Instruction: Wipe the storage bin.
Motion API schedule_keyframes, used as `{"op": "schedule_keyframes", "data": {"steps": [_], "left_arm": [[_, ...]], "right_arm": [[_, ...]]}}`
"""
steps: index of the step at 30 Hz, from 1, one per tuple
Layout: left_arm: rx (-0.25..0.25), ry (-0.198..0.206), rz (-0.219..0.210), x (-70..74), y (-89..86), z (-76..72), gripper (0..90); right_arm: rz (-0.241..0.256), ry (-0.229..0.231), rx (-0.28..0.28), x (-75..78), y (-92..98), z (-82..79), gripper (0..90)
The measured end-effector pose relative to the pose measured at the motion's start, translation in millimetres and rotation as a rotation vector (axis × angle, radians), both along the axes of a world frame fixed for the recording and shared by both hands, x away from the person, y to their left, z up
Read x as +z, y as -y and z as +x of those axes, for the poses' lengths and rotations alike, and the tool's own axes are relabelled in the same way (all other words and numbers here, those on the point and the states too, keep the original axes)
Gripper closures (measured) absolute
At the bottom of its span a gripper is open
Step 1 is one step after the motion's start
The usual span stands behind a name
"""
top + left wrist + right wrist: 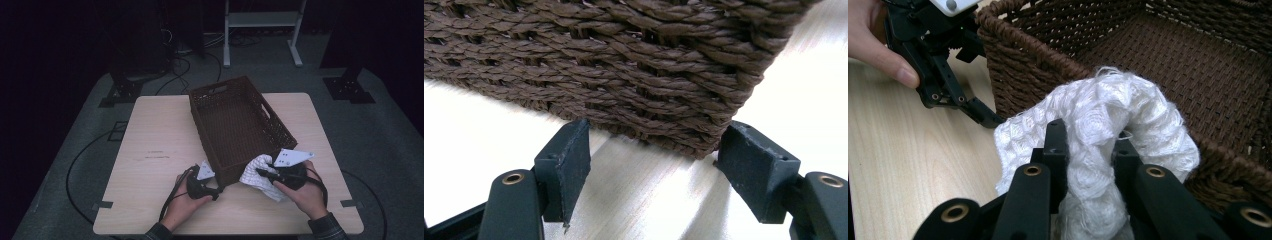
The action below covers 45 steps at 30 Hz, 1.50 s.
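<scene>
At the lower left of the high view, the left gripper [216,191] sits low on the worktop [155,150] with its jaws spread wide and nothing between them, aimed at the near corner of the brown woven basket [235,125]. The left gripper view brings that corner [704,135] right up between the two open jaws, close to both, so it looks set to brace the basket.

Moving right, the right gripper [262,172] has its jaws pinched on a white waffle-textured cloth [257,177], which hangs at the basket's near rim, lower centre of the frame. The step in hand seems to be putting the cloth into the basket; next the gripper must lift it over the rim and let go inside.

The right gripper view shows the cloth [1108,135] bunched over the jaws, the empty basket floor [1188,65] behind, and the left gripper [983,114] at upper left.
</scene>
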<state>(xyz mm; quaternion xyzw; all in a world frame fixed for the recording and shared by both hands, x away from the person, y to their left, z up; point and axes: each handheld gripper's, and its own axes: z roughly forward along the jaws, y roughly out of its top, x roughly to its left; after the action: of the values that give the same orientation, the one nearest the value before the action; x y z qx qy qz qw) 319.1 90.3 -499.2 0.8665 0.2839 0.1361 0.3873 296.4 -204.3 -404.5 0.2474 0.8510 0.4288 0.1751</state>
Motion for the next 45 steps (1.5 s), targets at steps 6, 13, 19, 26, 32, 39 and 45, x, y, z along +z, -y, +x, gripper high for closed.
{"op": "schedule_keyframes", "data": {"steps": [6,13,19,26,32,39,45], "left_arm": [[0.001,0.000,-0.002,-0.1,0.0,0.0,29.3],[0.006,0.001,-0.009,-0.4,0.4,-0.1,29.5],[0.007,0.001,-0.009,-0.4,0.4,-0.1,29.5],[0.009,0.001,-0.014,-0.6,0.7,-0.2,29.5],[0.010,0.002,-0.013,-0.5,0.6,-0.2,29.6],[0.007,0.003,-0.008,-0.4,0.3,-0.1,29.6],[0.007,0.003,-0.008,-0.4,0.3,-0.1,29.6]], "right_arm": [[-0.005,-0.005,0.013,-2.3,-3.4,1.1,75.4],[-0.041,-0.035,0.024,-17.1,-12.8,4.7,75.6],[-0.080,-0.060,0.034,-31.8,-19.7,8.6,75.9],[-0.098,-0.088,0.046,-41.7,-26.3,11.6,76.0],[-0.106,-0.104,0.053,-47.8,-29.8,13.8,76.1],[-0.151,-0.144,0.071,-60.1,-39.7,15.5,76.0],[-0.162,-0.178,0.082,-67.4,-44.4,19.0,76.1]]}}
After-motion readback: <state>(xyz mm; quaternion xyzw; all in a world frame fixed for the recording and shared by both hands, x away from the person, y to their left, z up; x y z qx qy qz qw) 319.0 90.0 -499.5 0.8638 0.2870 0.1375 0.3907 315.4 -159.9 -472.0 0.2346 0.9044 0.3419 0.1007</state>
